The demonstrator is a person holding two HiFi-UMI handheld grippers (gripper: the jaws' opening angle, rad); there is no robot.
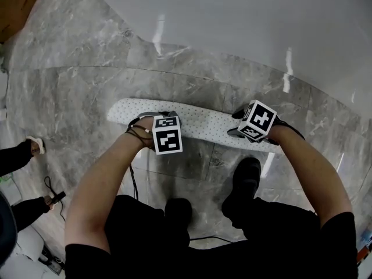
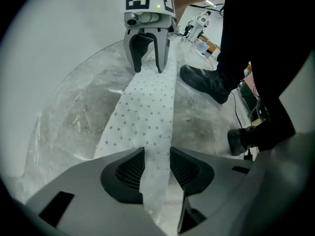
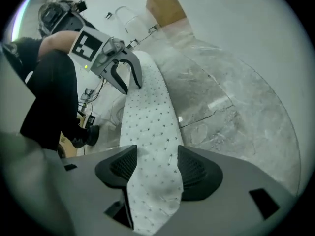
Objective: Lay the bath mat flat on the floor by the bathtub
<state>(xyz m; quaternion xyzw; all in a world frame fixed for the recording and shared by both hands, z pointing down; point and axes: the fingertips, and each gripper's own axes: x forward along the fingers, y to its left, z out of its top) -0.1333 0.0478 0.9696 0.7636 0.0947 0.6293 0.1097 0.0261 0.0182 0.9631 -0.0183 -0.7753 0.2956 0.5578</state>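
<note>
My left gripper (image 2: 156, 167) pinches the folded bath mat (image 1: 203, 124) on the floor (image 1: 70, 97) beside the bathtub (image 1: 244, 22). My right gripper (image 3: 157, 167) gapes wide, with the mat loose between its jaws.

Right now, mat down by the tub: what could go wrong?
The bath mat looks folded into a narrow strip; released now, it may stay folded.
The left hand-held gripper pinches one end while the right hand-held gripper is open: a pull could drag it askew.
Shoes stand close to its near edge, blocking unfolding that way.
</note>
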